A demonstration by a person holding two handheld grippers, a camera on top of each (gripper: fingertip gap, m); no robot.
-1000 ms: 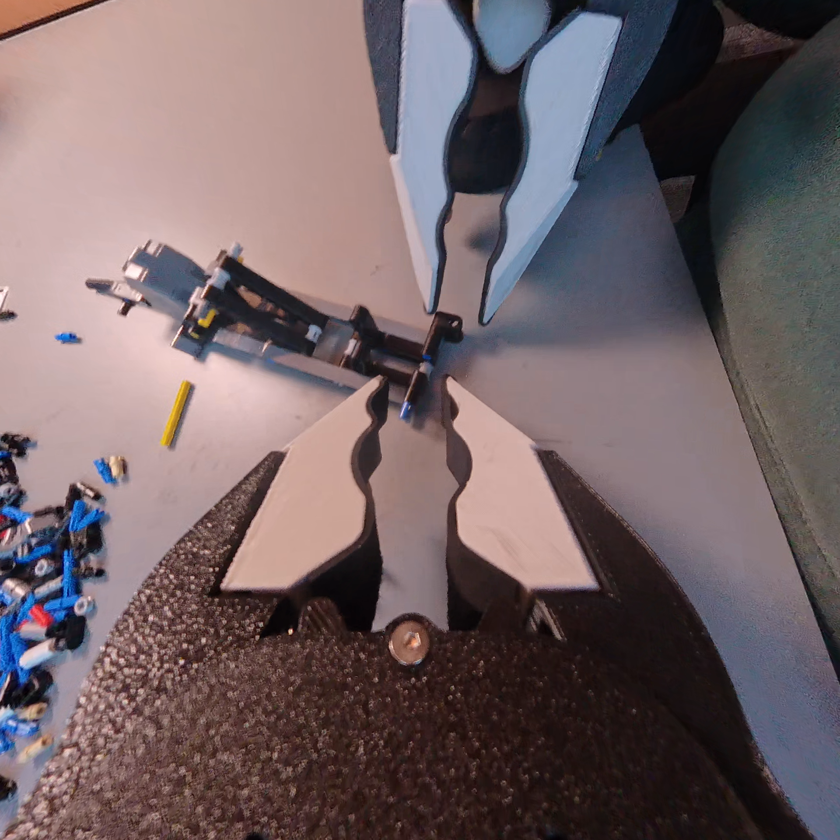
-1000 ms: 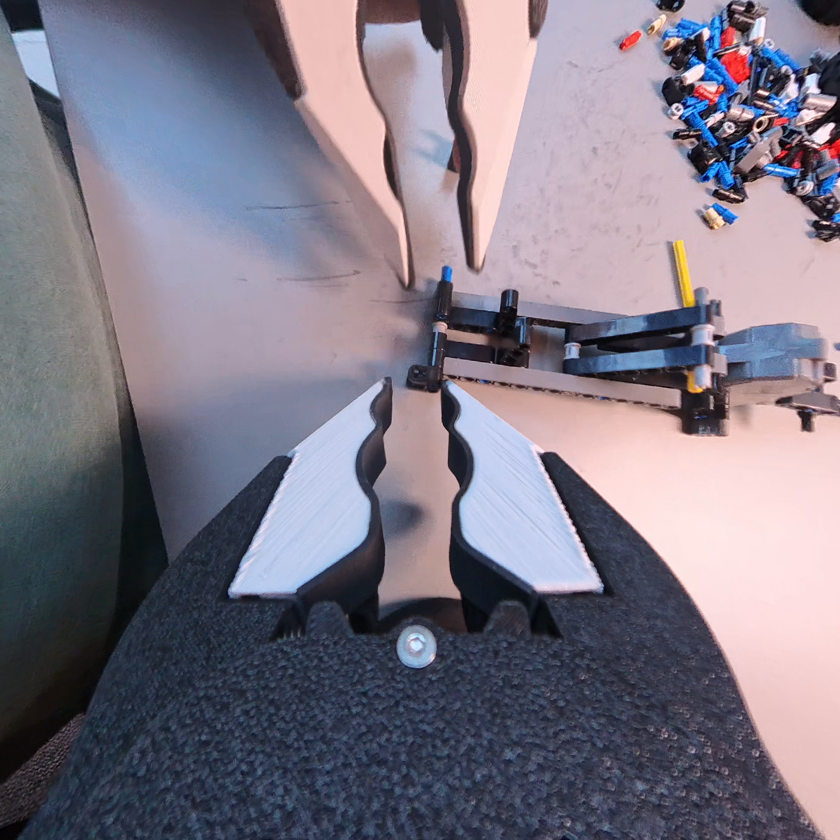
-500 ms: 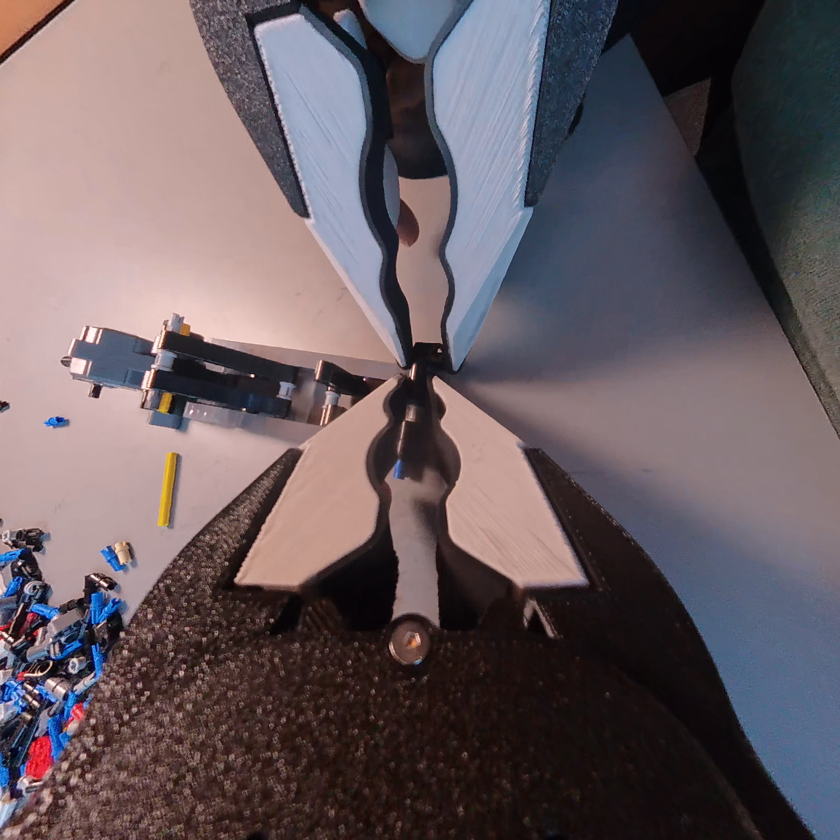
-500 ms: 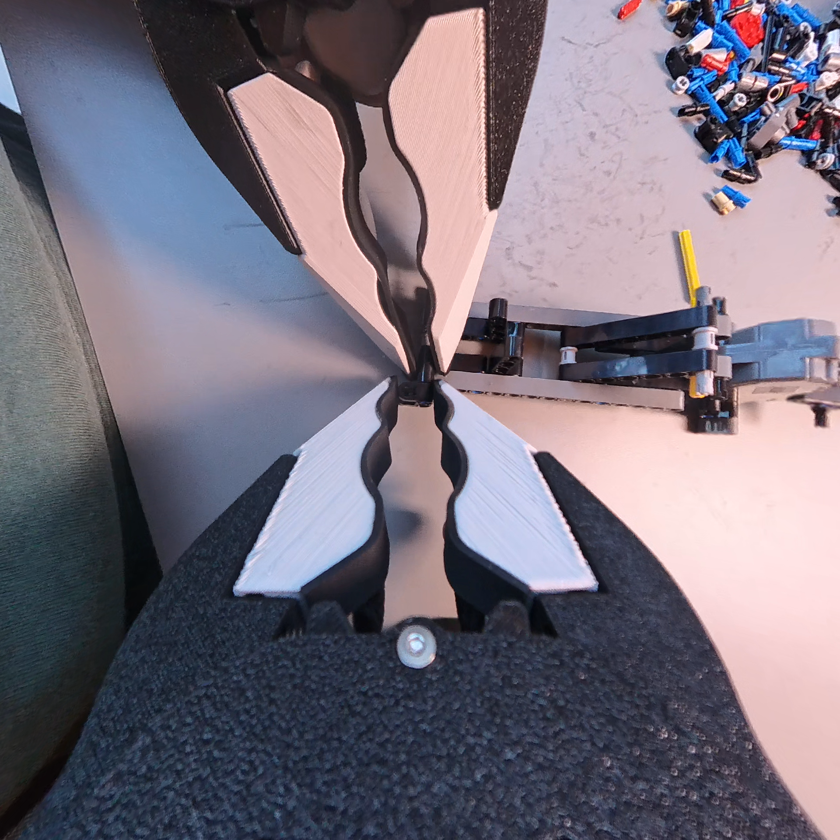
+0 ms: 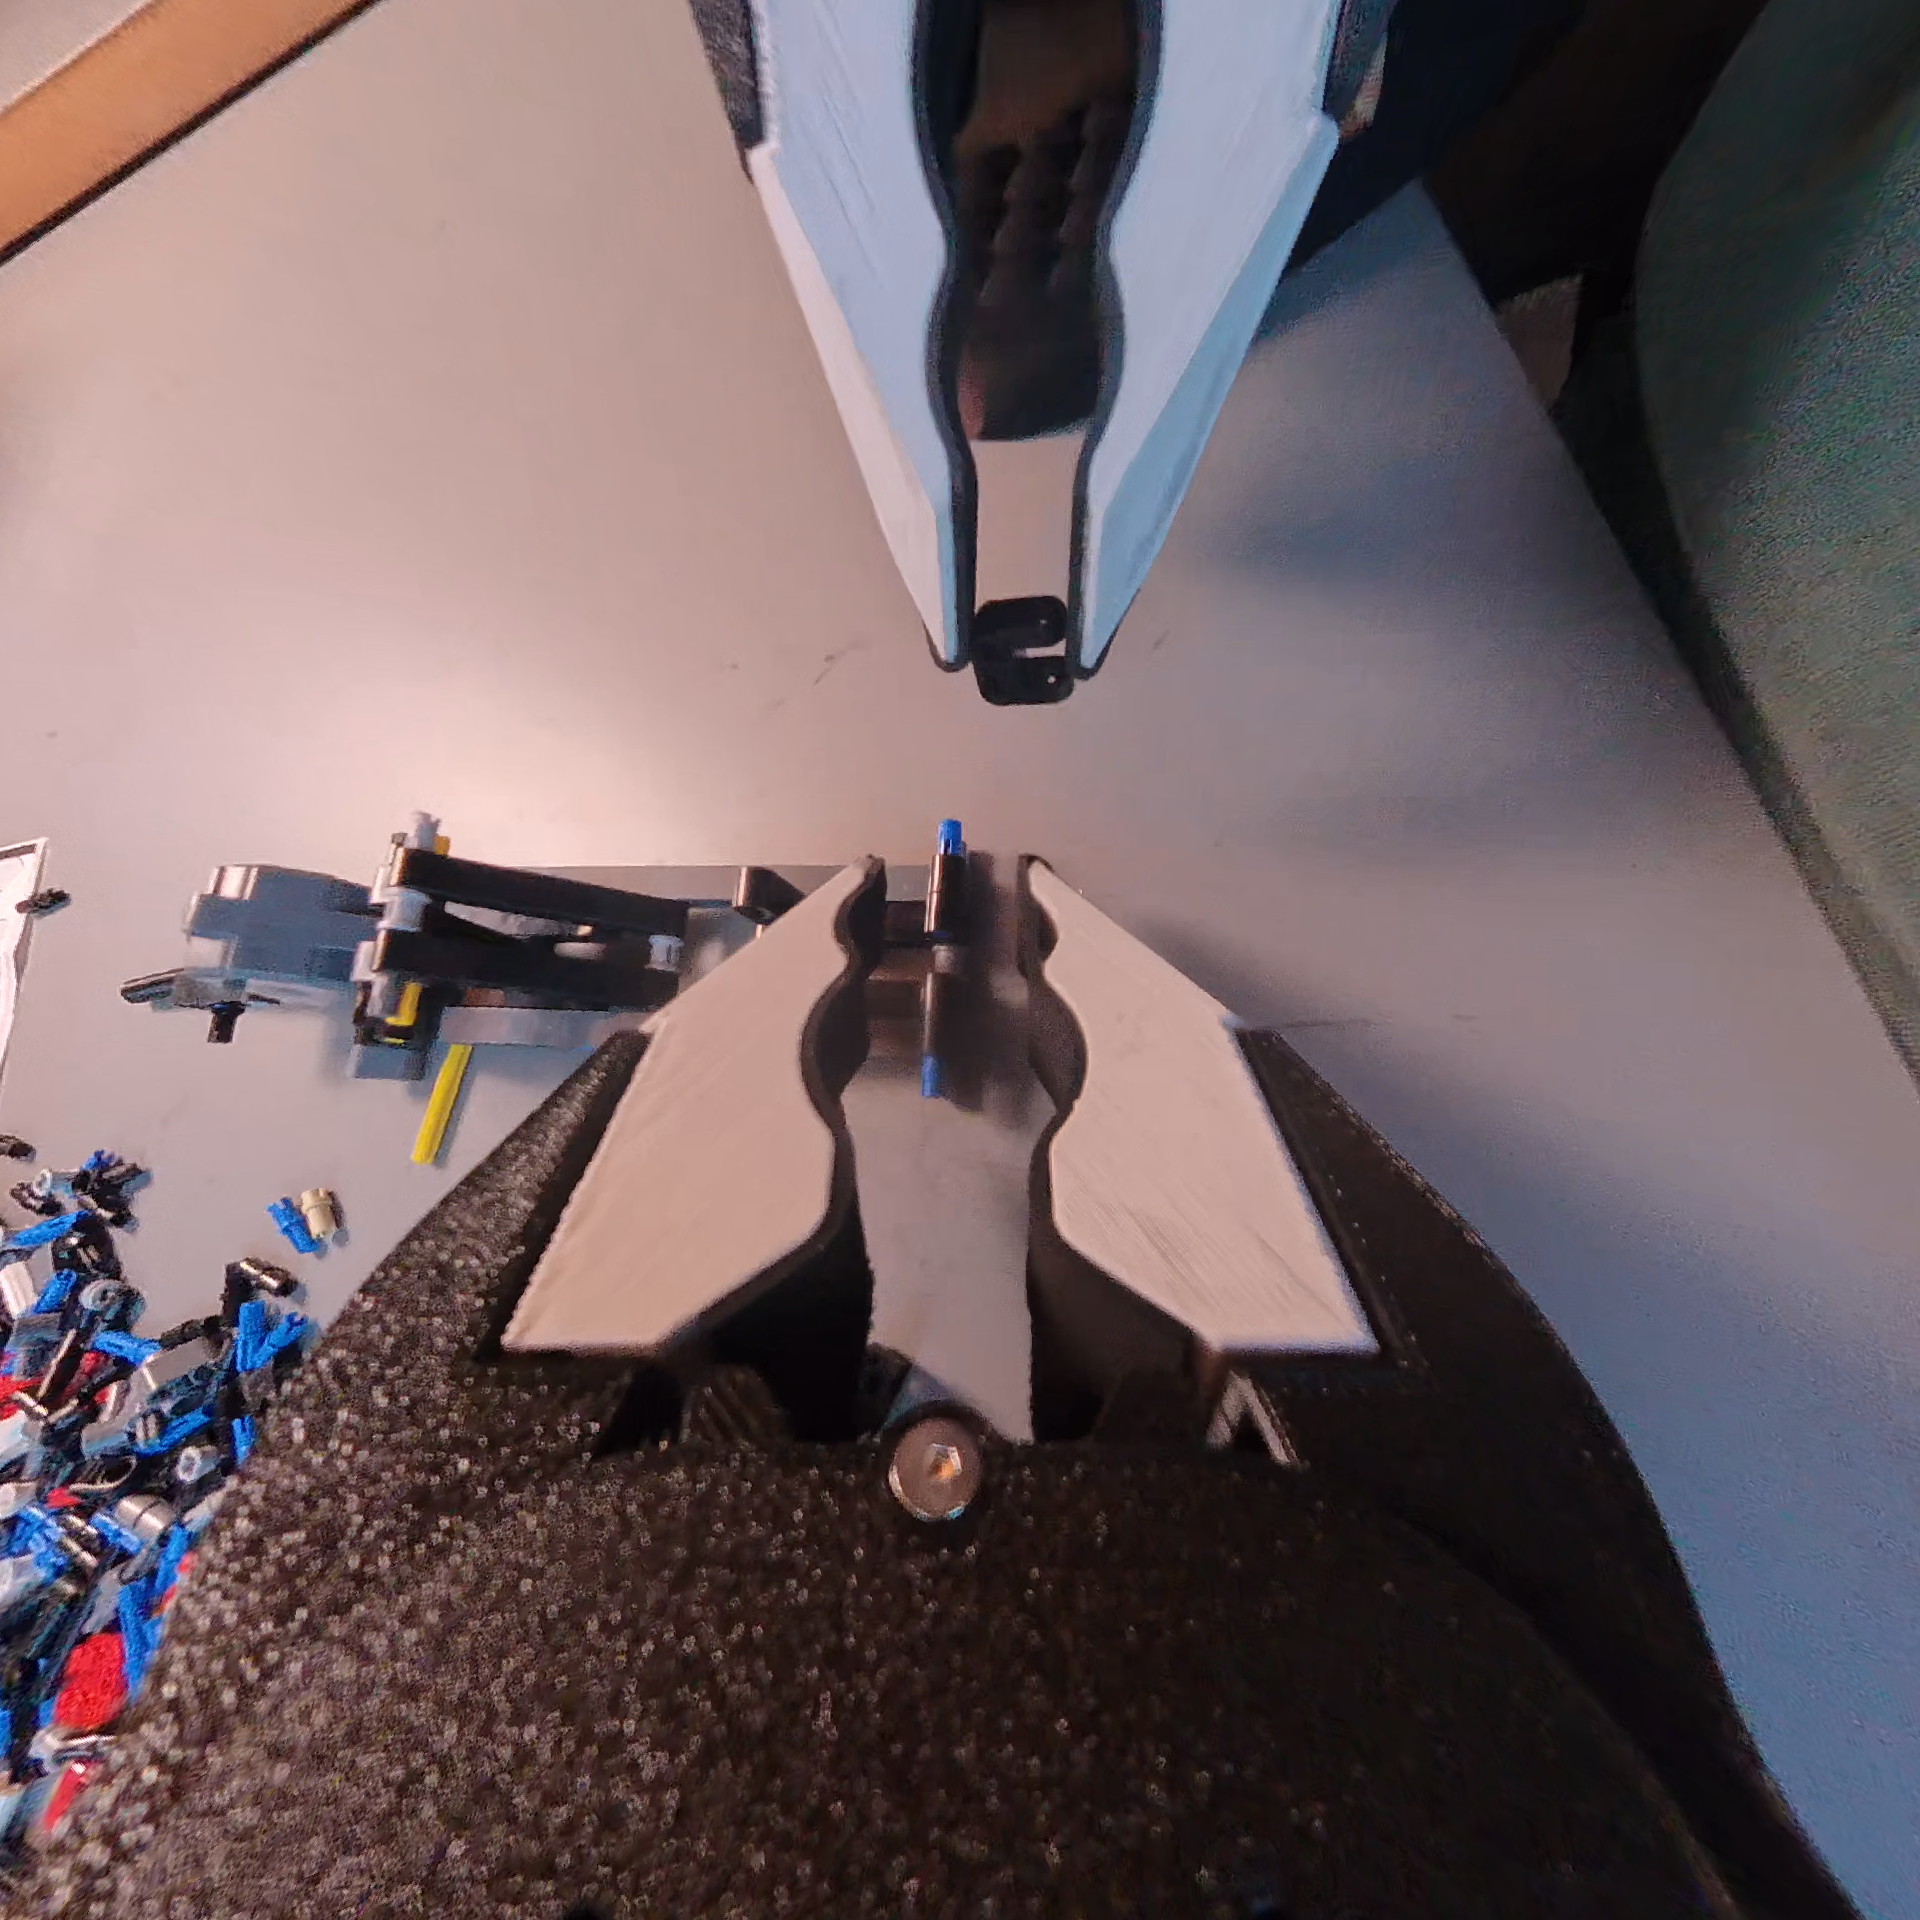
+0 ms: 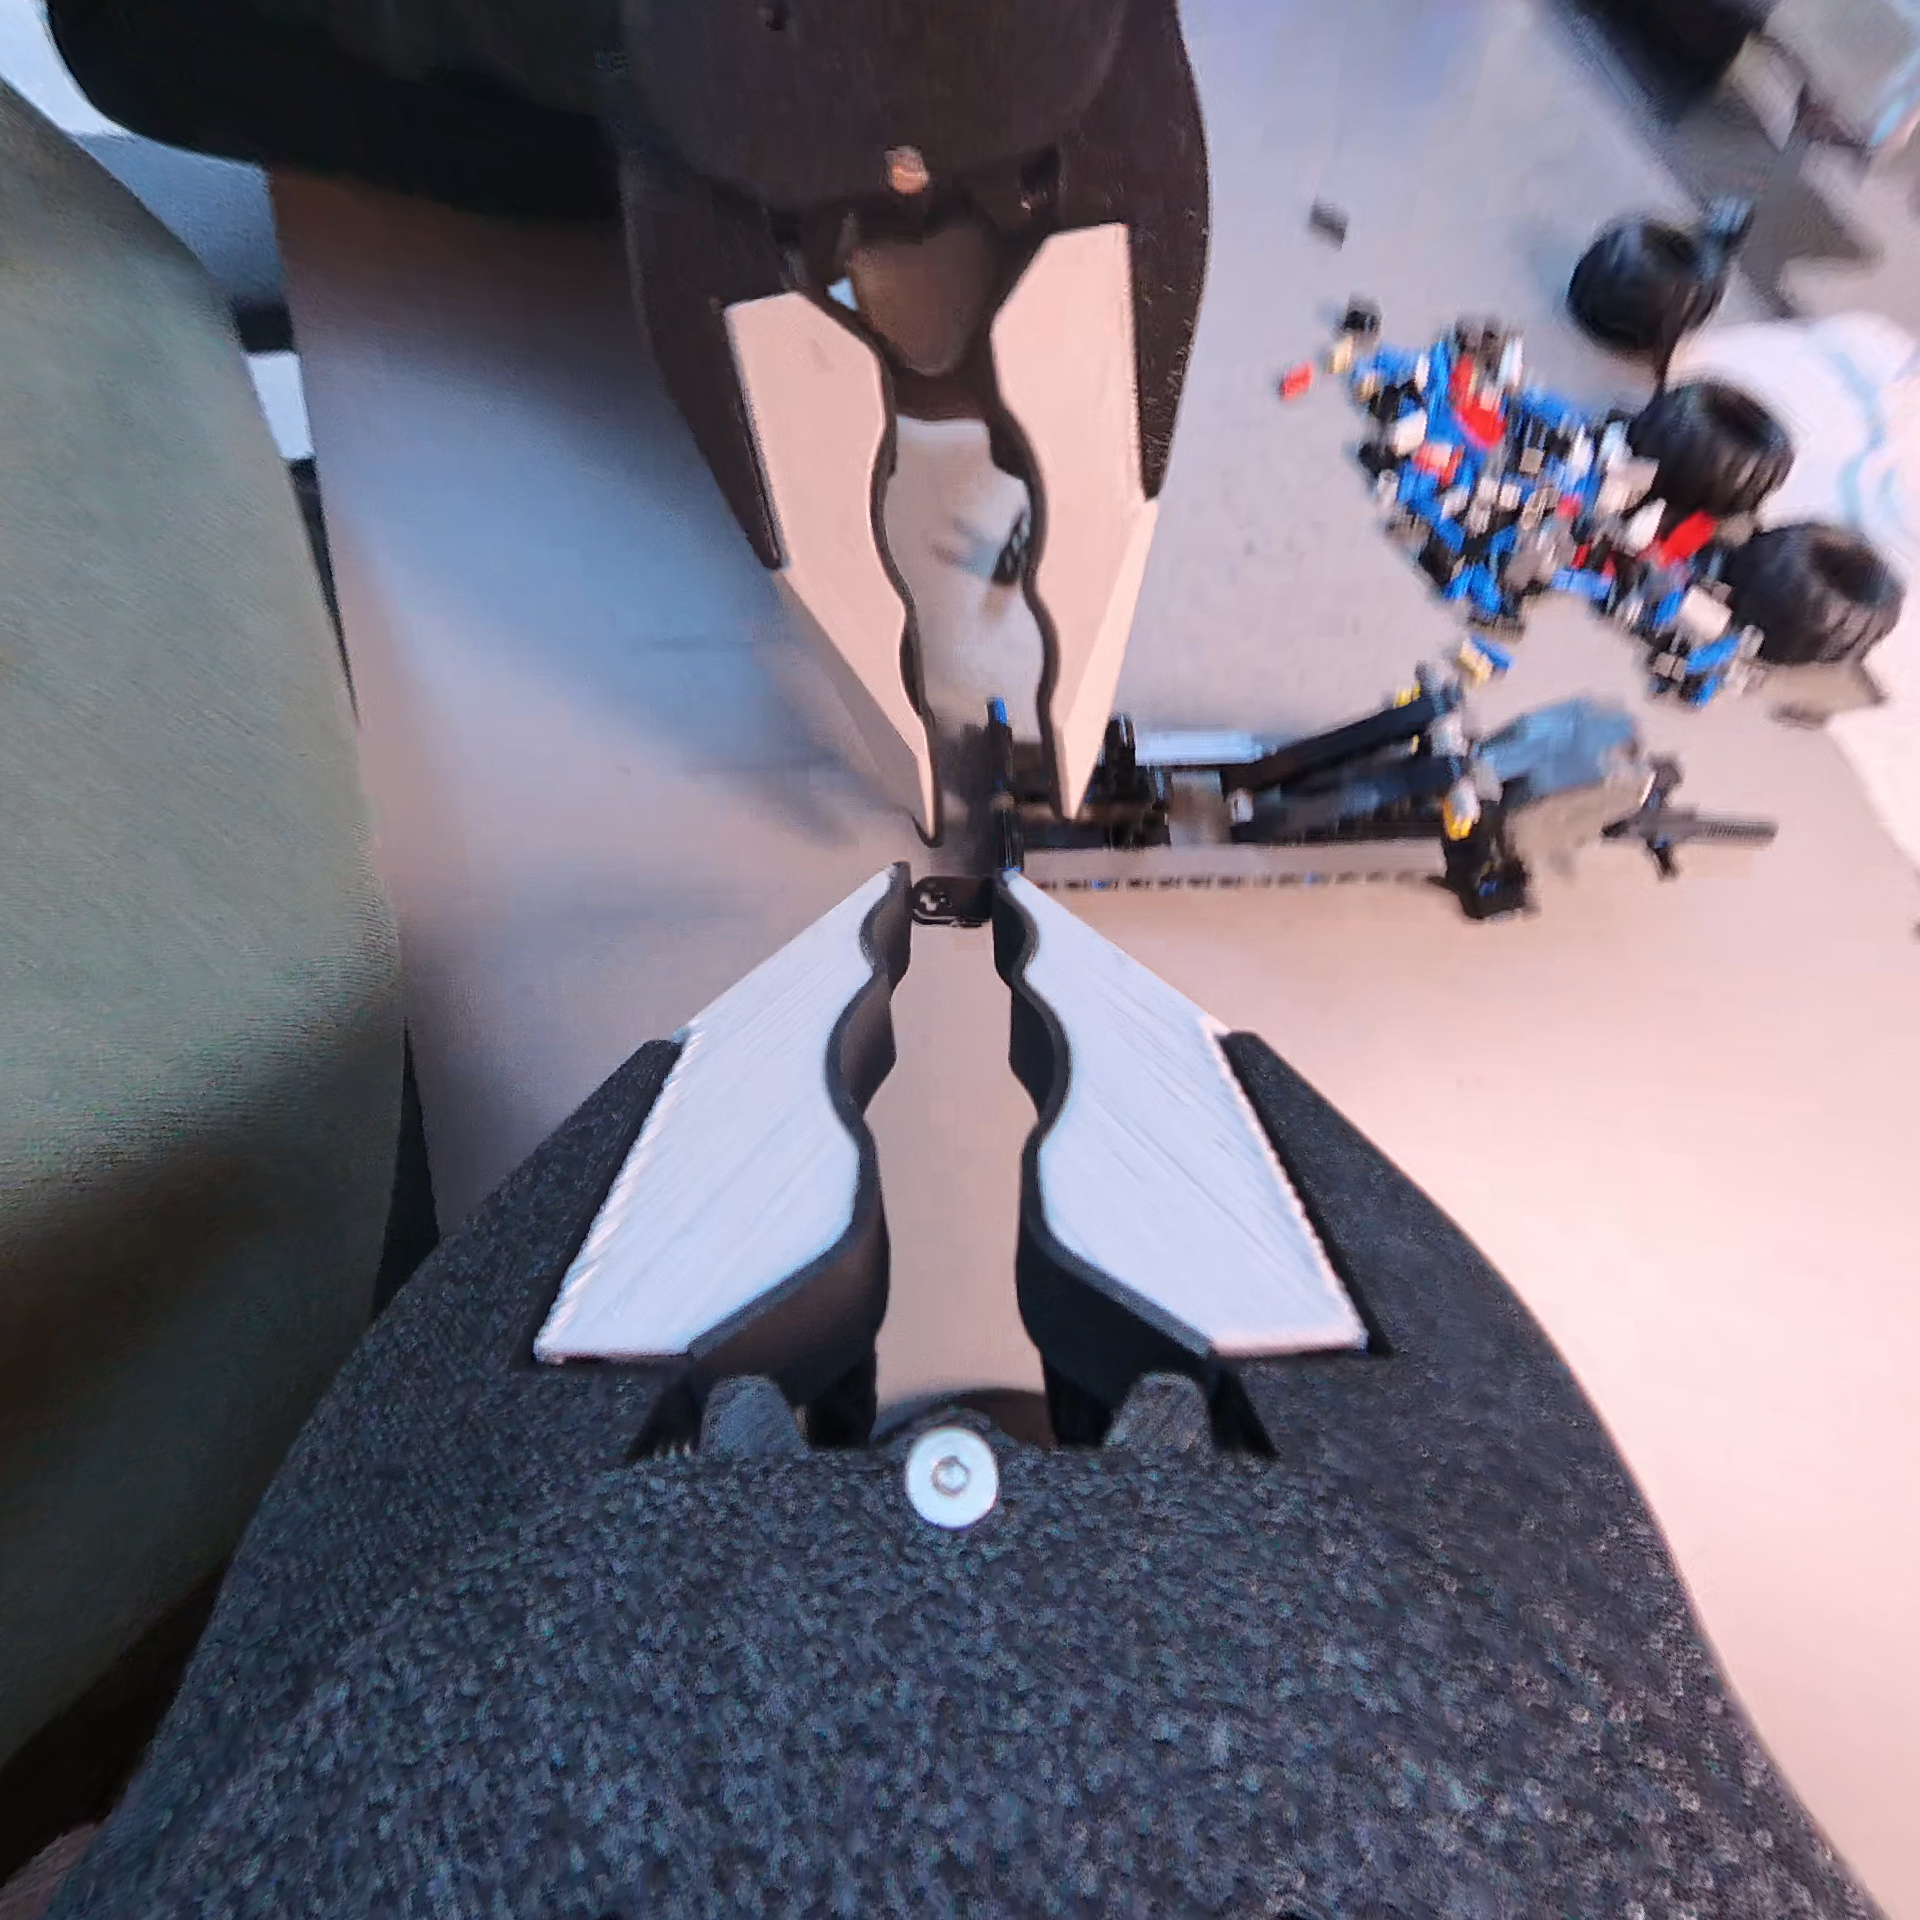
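Note:
A long black and grey brick assembly (image 5: 468,935) lies on the grey table (image 5: 520,468). It also shows in the right wrist view (image 6: 1351,779). My left gripper (image 5: 951,862) is open, its tips on either side of the assembly's near end, where a thin black axle with a blue pin (image 5: 945,883) sticks out. My right gripper (image 6: 951,878) is shut on a small black connector (image 6: 948,899) and faces the left one tip to tip. In the left wrist view the right gripper (image 5: 1023,665) holds the connector (image 5: 1023,649) clear of the axle.
A pile of small blue, black and red parts (image 5: 94,1403) lies left, with a loose yellow axle (image 5: 442,1101) beside the assembly. Black tyres (image 6: 1714,447) sit past the pile (image 6: 1538,499). A green padded seat (image 5: 1787,520) borders the table's right edge. The green padded seat (image 5: 1787,520) sits 10 centimeters or so from the ends of my right fingers. It turns up in the right wrist view (image 6: 342,951) as well.
Both grippers closed in on the assembly's end. The right one shut on the black connector and drew back with it, off the axle. The left jaws closed, then widened again.

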